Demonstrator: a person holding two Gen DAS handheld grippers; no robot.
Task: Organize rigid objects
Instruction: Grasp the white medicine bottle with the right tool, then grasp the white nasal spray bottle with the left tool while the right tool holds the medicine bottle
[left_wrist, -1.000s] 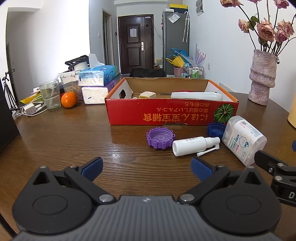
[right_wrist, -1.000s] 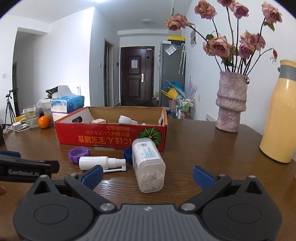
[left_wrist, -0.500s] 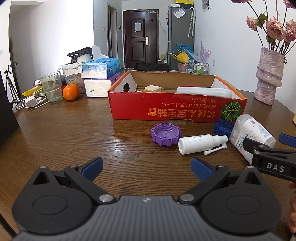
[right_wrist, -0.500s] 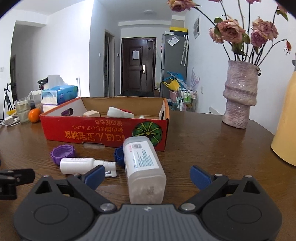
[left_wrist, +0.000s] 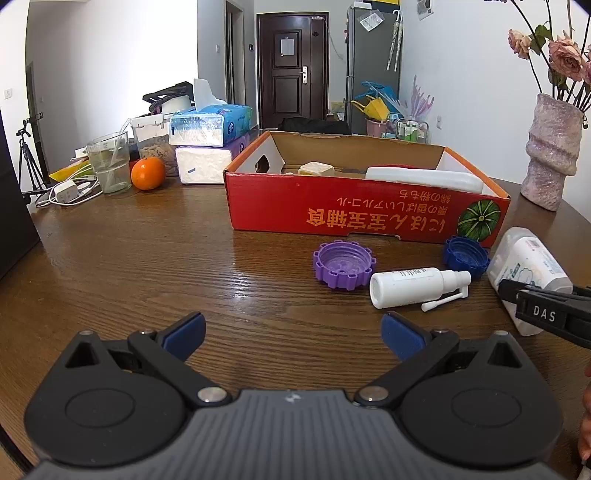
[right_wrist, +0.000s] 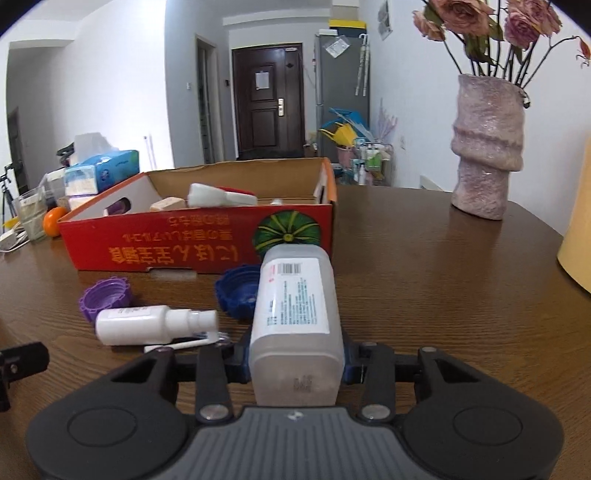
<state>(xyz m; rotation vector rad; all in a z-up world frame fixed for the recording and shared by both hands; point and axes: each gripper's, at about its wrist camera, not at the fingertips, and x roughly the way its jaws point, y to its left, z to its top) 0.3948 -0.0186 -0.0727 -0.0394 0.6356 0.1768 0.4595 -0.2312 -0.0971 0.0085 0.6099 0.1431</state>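
Observation:
My right gripper (right_wrist: 294, 365) is shut on a translucent white rectangular bottle (right_wrist: 295, 314) that lies on the table just in front of the red cardboard box (right_wrist: 184, 251). The same bottle shows at the right of the left wrist view (left_wrist: 528, 266), with a right gripper finger (left_wrist: 546, 314) against it. A small white spray bottle (left_wrist: 413, 286) lies beside a purple cap (left_wrist: 343, 264) and a blue cap (left_wrist: 465, 254). My left gripper (left_wrist: 291, 332) is open and empty, short of these things. The box holds a white bottle (left_wrist: 421, 179) and a cream block (left_wrist: 316, 169).
A pink vase (right_wrist: 487, 147) of dried roses stands at the back right, and a yellow flask (right_wrist: 578, 240) at the right edge. At the back left are tissue packs (left_wrist: 210, 140), an orange (left_wrist: 147, 172), a glass (left_wrist: 110, 162) and a charger with cables (left_wrist: 66, 192).
My right gripper has moved forward around the white rectangular bottle and shut on it. My left gripper has stayed open while its view shifted slightly.

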